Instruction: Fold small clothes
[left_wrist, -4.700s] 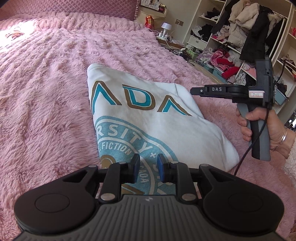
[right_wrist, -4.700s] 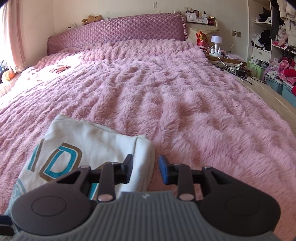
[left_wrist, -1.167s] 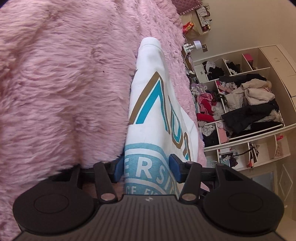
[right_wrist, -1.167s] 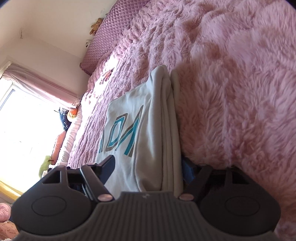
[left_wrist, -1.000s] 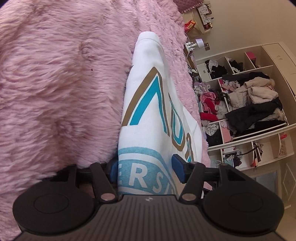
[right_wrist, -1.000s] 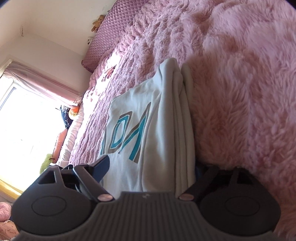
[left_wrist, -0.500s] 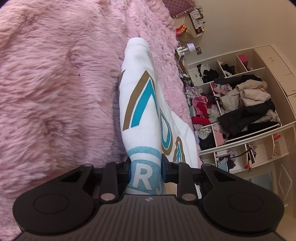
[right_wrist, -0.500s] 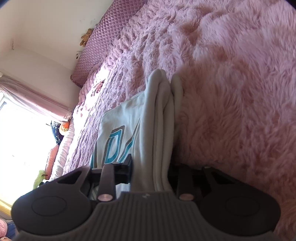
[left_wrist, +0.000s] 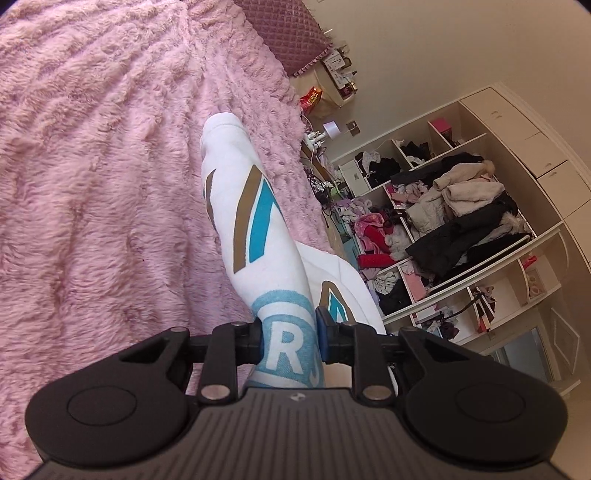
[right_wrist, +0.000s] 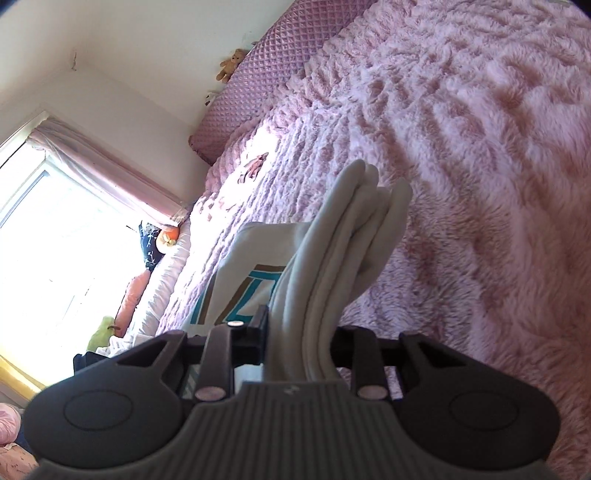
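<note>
A folded white sweatshirt (left_wrist: 251, 206) with teal and gold print hangs lifted above the pink bed. My left gripper (left_wrist: 290, 332) is shut on its one side edge, pads pressing on the teal circle with the letter R. In the right wrist view the same sweatshirt (right_wrist: 351, 236) shows as several stacked layers standing on edge. My right gripper (right_wrist: 301, 332) is shut on that thick stack. The garment's far end sticks out forward from both grippers, clear of the blanket. The part behind the jaws is hidden.
The fluffy pink blanket (left_wrist: 92, 166) covers the whole bed below. A quilted purple headboard (right_wrist: 266, 74) lies at the far end. Open shelves crammed with clothes (left_wrist: 443, 221) stand beyond the bed's edge, with a small lamp (left_wrist: 332, 129) nearby. A bright window (right_wrist: 55, 240) lies past the other side.
Both grippers closed on the sweatshirt's side edges and rose with it. The garment has come up off the blanket, and more of the room shows.
</note>
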